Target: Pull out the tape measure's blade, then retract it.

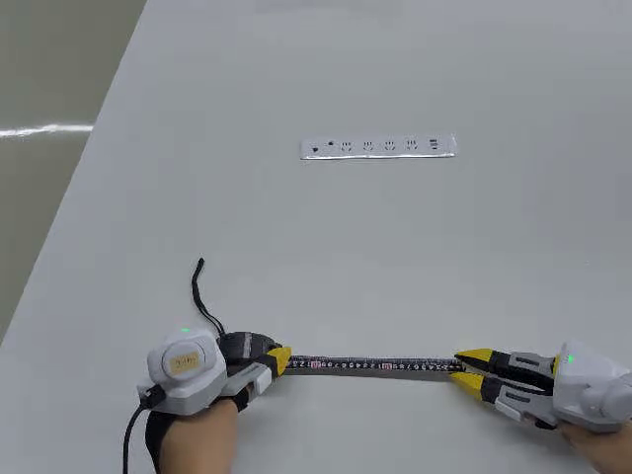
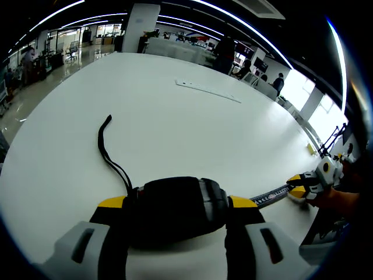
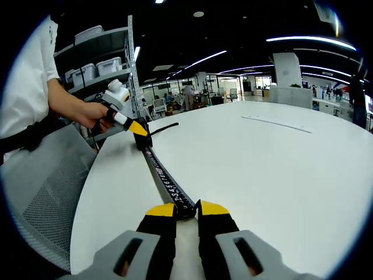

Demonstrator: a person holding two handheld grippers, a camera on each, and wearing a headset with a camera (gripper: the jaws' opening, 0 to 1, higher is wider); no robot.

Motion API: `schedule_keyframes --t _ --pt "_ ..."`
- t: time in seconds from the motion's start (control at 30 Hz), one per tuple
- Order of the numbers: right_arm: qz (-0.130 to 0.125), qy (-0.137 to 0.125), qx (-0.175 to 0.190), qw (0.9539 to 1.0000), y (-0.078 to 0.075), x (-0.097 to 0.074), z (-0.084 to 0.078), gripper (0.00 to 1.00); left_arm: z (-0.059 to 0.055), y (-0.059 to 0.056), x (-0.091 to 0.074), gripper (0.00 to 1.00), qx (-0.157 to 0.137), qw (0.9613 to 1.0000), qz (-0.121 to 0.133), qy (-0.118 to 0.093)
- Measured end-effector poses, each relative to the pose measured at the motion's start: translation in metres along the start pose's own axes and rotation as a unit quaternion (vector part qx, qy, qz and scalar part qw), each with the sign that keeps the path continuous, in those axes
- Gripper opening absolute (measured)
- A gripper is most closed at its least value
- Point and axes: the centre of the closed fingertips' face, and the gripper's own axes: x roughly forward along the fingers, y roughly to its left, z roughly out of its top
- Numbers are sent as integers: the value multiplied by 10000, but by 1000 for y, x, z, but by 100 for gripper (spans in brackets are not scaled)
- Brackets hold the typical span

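- The tape (image 2: 175, 207), a black case, sits at the near edge of the table (image 1: 395, 247), clamped between the left gripper's (image 1: 269, 363) jaws.
- Its blade (image 1: 370, 364), dark with pale markings, runs straight and low over the table to the right gripper (image 3: 186, 209), which is pinched on its tip.
- The pull-out looks done or nearly so; retracting is what is left.
- A black strap (image 1: 202, 291) trails from the case, and a power strip (image 1: 378, 147) lies well apart.

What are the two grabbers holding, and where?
The left gripper clamps the tape measure case by its black body; the right gripper pinches the pulled-out blade at its free end.
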Motion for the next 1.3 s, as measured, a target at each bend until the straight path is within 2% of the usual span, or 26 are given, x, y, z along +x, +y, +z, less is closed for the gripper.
schedule_keyframes --t 0.13,0.17,0.53,1.3 --pt "-9 -22 -37 10000 0 0 0 12 0 0 0 64 25 10000 -1 0" --pt "60 -42 -24 10000 3 2 1 12 0 0 0 64 13 10000 -5 0" --pt "215 -90 -210 9995 13 23 12 11 0 0 0 63 24 10000 -18 8" --pt "472 -133 -212 9986 30 61 25 12 0 0 0 64 9 10000 -23 26"
